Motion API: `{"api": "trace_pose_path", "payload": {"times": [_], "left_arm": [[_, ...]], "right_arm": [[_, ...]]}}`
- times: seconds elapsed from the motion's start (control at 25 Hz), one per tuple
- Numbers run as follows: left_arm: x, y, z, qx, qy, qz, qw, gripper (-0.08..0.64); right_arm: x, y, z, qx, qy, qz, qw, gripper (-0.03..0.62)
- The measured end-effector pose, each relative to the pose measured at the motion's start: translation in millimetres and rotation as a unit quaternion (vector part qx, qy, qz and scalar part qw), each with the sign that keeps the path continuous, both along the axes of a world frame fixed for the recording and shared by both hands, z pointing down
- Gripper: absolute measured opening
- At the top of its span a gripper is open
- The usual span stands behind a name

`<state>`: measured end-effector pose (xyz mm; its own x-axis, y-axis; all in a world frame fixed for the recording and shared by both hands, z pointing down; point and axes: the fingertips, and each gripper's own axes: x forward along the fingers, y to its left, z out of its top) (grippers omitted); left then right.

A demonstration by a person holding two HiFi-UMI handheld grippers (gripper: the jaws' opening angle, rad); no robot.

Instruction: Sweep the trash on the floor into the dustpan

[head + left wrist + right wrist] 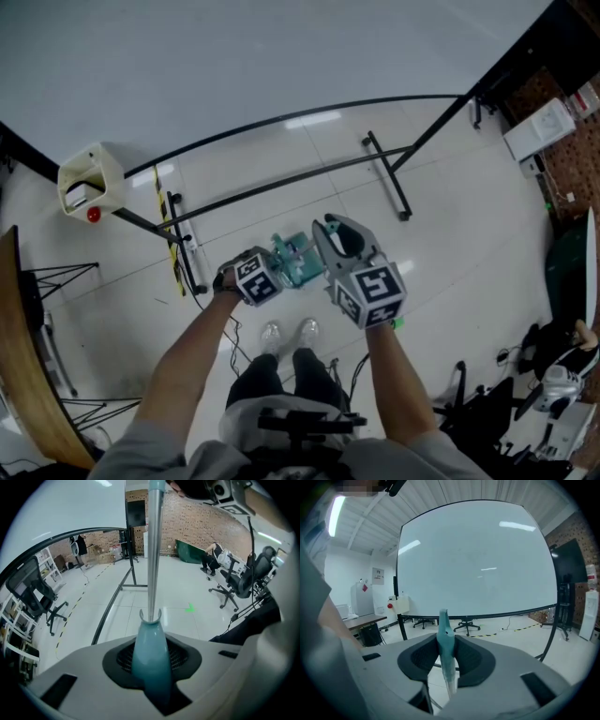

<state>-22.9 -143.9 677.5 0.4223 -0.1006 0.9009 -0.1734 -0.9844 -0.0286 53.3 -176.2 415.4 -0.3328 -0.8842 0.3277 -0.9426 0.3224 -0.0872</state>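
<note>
The left gripper [151, 662] pinches the teal collar [149, 646] of a silver pole [153, 550]; the right gripper [446, 660] pinches a thin teal handle [444, 637]. Both sit mid-frame over glossy white floor [459, 244], open rightward; the whiteboard stand [386, 175] crosses above.

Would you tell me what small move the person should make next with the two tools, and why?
Probably lower both tools toward the floor. The left gripper is shut on the teal grip of a silver pole, the right gripper on a thin teal handle. Both are held well above the shoes, and no trash is in view.
</note>
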Motion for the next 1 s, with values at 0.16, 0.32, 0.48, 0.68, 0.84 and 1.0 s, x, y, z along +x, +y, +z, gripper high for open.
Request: {"api": "trace_pose_path", "payload": {"times": [0.16,0.32,0.48,0.68,0.84,1.0], "left_arm": [[2,0,-2,-0.002,0.0,0.003,1.0,0.089],[1,-2,1,-0.015,0.0,0.004,0.9999,0.089],[0,-2,2,-0.04,0.002,0.002,0.9992,0.091],[-1,-3,2,-0.055,0.0,-0.003,0.9985,0.092],[3,-3,4,-0.065,0.005,-0.005,0.9978,0.092],[7,-4,2,-0.062,0.014,-0.008,0.9979,0.092]], "right_arm": [[-19,-9,-6,0.007,-0.007,-0.02,1.0,0.101],[-41,-12,-10,0.01,-0.011,-0.043,0.999,0.1],[-51,-9,-11,0.013,-0.013,-0.058,0.998,0.101],[-62,-4,-17,0.019,-0.017,-0.077,0.997,0.103],[-72,1,-20,0.021,-0.039,-0.094,0.995,0.108],[-74,6,-19,0.01,-0.074,-0.103,0.992,0.117]]}}
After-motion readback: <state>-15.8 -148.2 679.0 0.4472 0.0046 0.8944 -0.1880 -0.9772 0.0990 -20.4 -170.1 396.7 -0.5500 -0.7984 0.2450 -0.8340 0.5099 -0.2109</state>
